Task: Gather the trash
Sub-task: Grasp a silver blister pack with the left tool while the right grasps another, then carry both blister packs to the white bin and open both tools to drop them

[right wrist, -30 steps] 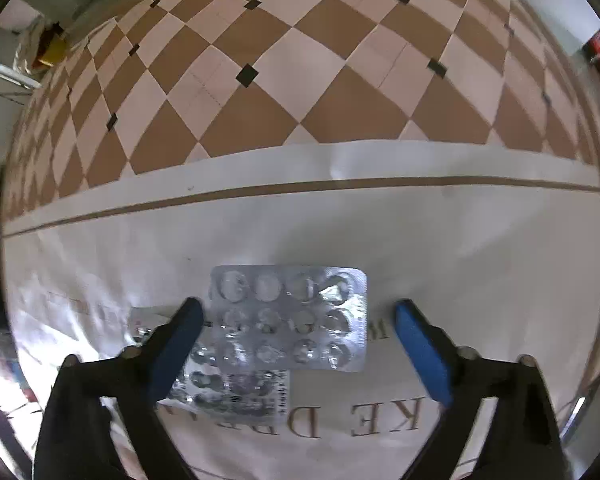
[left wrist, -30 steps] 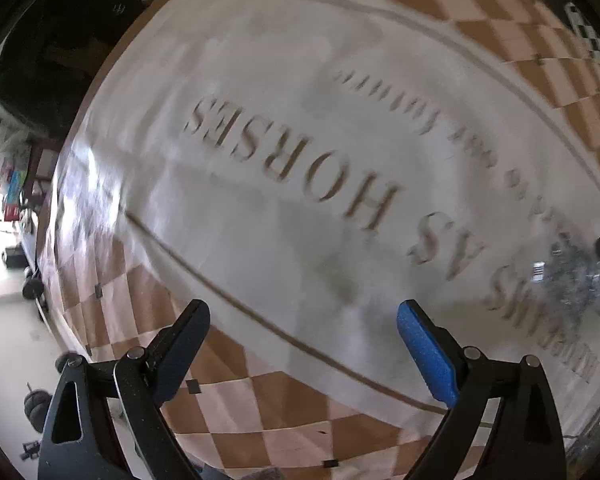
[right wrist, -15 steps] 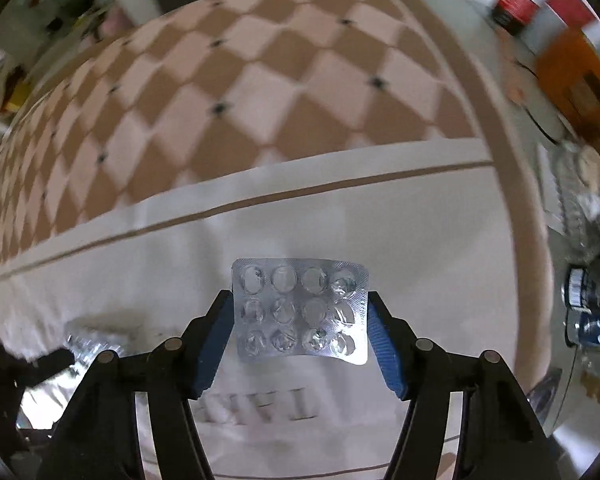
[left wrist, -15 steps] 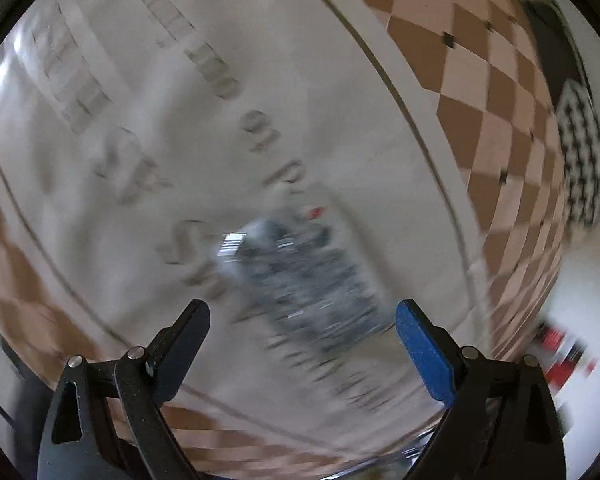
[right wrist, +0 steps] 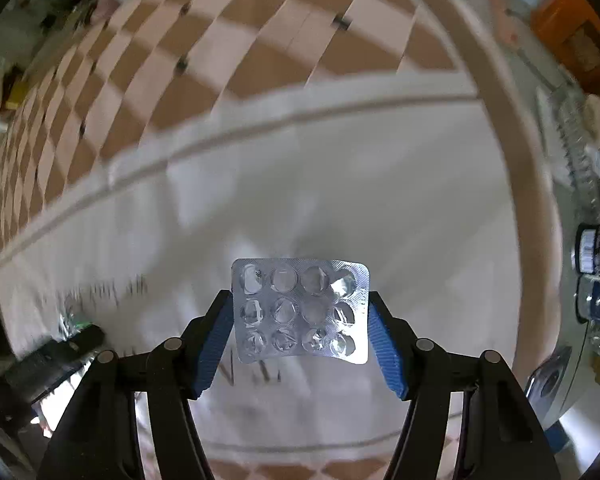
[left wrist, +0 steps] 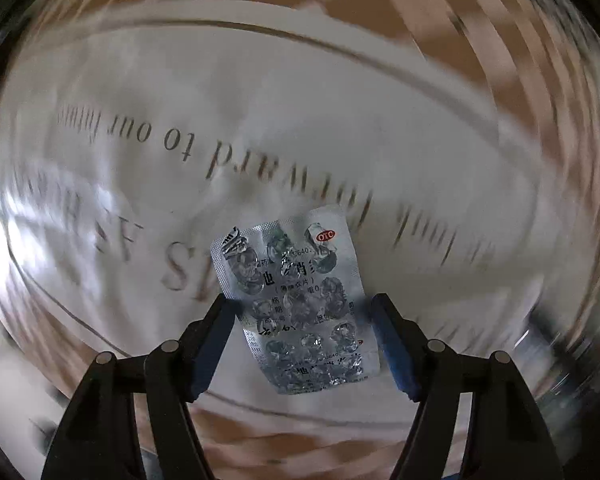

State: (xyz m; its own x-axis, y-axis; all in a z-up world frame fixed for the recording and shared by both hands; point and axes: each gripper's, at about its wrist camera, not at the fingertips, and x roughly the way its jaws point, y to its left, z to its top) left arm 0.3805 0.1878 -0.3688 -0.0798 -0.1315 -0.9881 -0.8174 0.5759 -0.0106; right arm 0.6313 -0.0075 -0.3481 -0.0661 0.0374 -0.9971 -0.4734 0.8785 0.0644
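Here, in the left wrist view, the left tool has its two blue-padded fingers closed in on a printed pill sheet. The sheet lies tilted between them, its foil face up, with printed characters and a red OTC mark near its far corner. The left pad touches the sheet's left edge; the right pad sits right at its right edge, though the blur leaves it unclear whether it presses firmly. Under the sheet is a white cloth with a thin brown border line and grey lettering that reads upside down, part of it "forward to our future". A checked brown-and-cream border shows at the top and along the bottom. Most of this view is smeared by motion; only the sheet and the tool are sharp.

In the right wrist view, the right tool grips a second pill sheet by its two short edges, the pads pressed against both sides. This sheet faces the camera with twelve burst blisters in three rows and is held above the white cloth. At the lower left, the black body of the other tool reaches in over the cloth. Bottles stand crowded at the right edge.
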